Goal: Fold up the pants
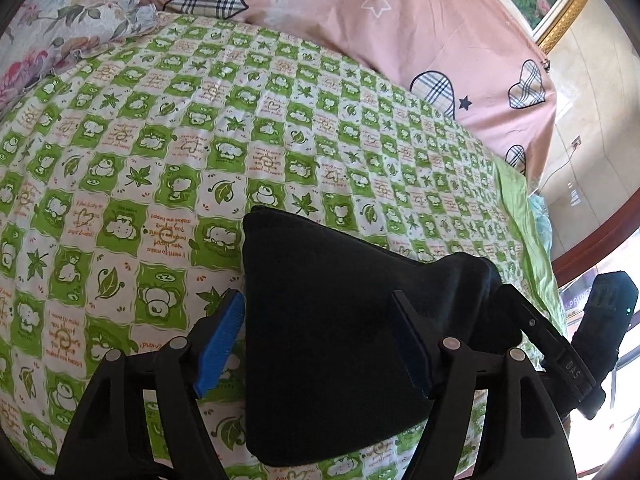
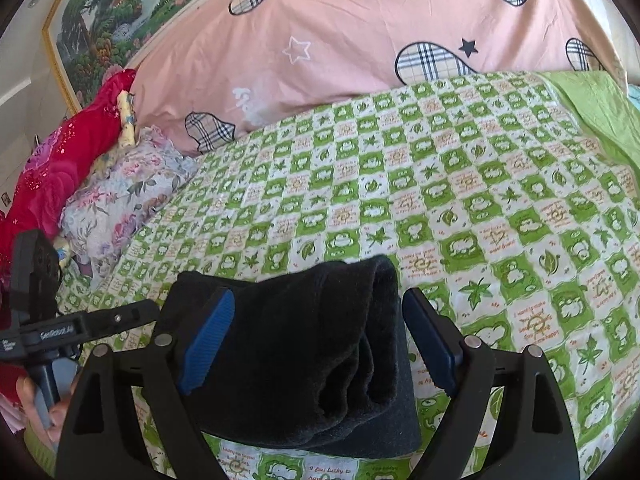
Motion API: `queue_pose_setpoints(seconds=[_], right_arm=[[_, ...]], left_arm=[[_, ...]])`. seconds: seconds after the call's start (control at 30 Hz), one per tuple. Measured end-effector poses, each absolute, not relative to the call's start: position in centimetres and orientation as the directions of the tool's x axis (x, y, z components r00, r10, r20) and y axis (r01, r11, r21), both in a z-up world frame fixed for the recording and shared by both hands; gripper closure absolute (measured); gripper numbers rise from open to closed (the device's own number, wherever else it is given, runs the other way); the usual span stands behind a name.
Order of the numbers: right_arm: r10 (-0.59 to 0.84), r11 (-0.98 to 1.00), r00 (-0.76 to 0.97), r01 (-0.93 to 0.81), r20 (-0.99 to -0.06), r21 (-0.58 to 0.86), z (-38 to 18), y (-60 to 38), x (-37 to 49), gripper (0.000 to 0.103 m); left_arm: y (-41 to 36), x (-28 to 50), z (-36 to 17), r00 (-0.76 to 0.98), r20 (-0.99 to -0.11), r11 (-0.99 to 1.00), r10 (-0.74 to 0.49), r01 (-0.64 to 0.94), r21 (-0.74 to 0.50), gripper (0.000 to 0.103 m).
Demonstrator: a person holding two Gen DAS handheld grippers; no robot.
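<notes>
The black pants (image 1: 340, 332) lie folded into a thick bundle on the bed's green checked sheet (image 1: 168, 152), between the fingers of both grippers. The left gripper (image 1: 320, 344) and right gripper (image 2: 320, 344) each stand spread wide, released, blue pads straddling the cloth. Beyond, a pink duvet (image 2: 360, 28) with plaid hearts is heaped, a floral pillow (image 2: 128, 192) and red fabric (image 2: 68, 160) beside it.
</notes>
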State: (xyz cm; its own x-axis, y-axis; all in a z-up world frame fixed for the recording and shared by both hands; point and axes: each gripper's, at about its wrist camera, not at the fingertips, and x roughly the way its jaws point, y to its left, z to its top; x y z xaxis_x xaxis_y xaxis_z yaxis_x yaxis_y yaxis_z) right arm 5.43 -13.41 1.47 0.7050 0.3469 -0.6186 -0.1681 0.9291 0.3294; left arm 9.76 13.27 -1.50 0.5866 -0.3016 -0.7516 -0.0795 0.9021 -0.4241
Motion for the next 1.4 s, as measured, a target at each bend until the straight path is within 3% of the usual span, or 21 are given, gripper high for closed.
queue_pose_setpoints(seconds=[0.53,1.13,1.27,1.4], right_arm=[[0.248,0.963,0.656,-0.086,-0.713,0.255,-2.6,-15.0,5.6,0.017],[0.311,0.935,0.662,-0.086,-0.682,0.343,-2.9,-16.2,5.0,0.017],[0.298,0.940,0.703,-0.098,-0.646,0.327,-0.6,-15.8,5.9,0.017],[0.235,0.966,0.690,-0.086,-0.685,0.244,-0.3,-14.5,8.1,0.017]], left_arm=[[13.0,11.5,-3.7,0.570,-0.784,0.922,-0.244,-0.114,-0.370,0.033],[14.3,11.8,-4.8,0.562,-0.781,0.899,-0.272,-0.141,-0.415,0.033],[14.1,11.9,-3.2,0.588,-0.768,0.907,-0.254,-0.131,-0.400,0.033],[13.3,13.4,-2.8,0.587,-0.786,0.929,-0.195,-0.147,-0.341,0.033]])
